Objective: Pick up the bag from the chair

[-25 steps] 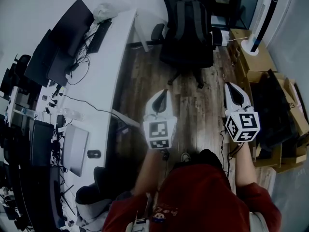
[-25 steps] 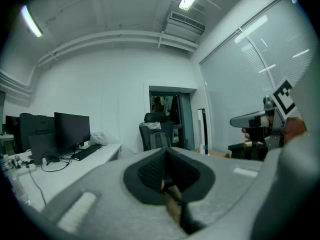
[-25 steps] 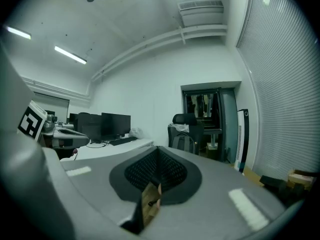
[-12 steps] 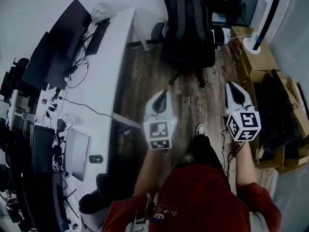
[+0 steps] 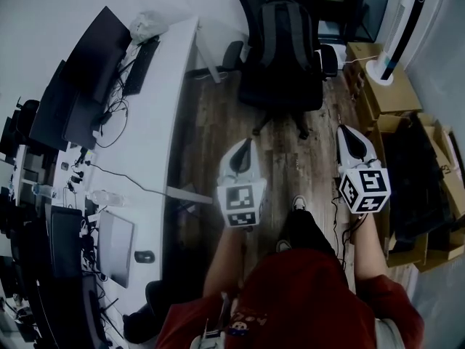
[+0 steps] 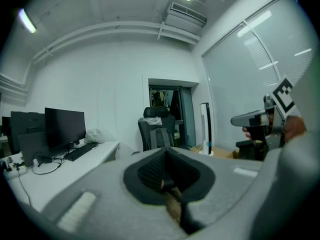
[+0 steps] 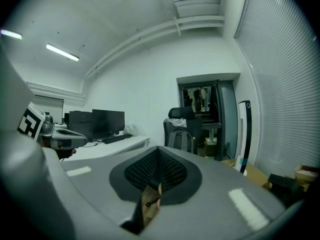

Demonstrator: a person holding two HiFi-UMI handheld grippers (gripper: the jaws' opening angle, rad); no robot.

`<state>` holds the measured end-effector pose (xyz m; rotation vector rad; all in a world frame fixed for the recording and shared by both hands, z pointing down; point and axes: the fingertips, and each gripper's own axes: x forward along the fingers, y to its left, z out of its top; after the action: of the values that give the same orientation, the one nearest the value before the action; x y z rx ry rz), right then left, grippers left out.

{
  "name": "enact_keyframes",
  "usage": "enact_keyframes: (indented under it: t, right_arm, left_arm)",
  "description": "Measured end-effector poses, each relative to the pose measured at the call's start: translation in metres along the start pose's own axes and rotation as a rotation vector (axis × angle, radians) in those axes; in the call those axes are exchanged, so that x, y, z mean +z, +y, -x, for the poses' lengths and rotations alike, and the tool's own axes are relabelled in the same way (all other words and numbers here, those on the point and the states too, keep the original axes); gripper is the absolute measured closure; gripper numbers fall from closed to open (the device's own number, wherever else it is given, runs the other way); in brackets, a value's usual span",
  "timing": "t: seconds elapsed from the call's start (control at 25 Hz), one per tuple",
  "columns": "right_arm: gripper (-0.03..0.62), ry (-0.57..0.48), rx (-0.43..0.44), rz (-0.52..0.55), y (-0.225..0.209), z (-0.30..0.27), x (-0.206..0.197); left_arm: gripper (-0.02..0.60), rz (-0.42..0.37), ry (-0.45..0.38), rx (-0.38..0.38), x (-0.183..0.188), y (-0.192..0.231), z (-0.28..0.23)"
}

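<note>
A dark backpack (image 5: 288,38) rests upright on the seat of a black office chair (image 5: 247,86) at the top middle of the head view, leaning on the backrest. My left gripper (image 5: 245,143) and right gripper (image 5: 346,131) are held out side by side over the wooden floor, well short of the chair, both shut and holding nothing. In the left gripper view the backpack (image 6: 161,137) shows just beyond my shut left gripper (image 6: 165,151). The right gripper view has the backpack (image 7: 180,141) ahead of my shut right gripper (image 7: 157,149).
A long white desk (image 5: 156,115) with monitors, a keyboard and cables runs along the left. Cardboard boxes (image 5: 392,93) and dark bags line the right wall, with a white tower fan (image 5: 398,31) behind them. The person's shoe (image 5: 298,203) is on the floor between the grippers.
The person has stepped forward, one foot now ahead, and the chair sits slightly nearer. Both grippers stay shut and keep their spacing.
</note>
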<state>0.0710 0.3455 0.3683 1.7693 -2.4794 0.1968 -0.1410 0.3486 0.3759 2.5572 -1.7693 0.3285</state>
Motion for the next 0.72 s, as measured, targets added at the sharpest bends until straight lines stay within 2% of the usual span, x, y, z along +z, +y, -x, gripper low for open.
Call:
enact_keyframes:
  t: [0.2, 0.72]
  right_arm:
    - [0.593, 0.018, -0.003, -0.011, -0.030, -0.037, -0.002]
    - [0.592, 0.055, -0.013, -0.066, -0.118, -0.131, -0.003]
  left_arm:
    - [0.583, 0.004, 0.005, -0.002, 0.003, -0.002, -0.050]
    - [0.583, 0.014, 0.089, 0.003, 0.001, -0.004, -0.178]
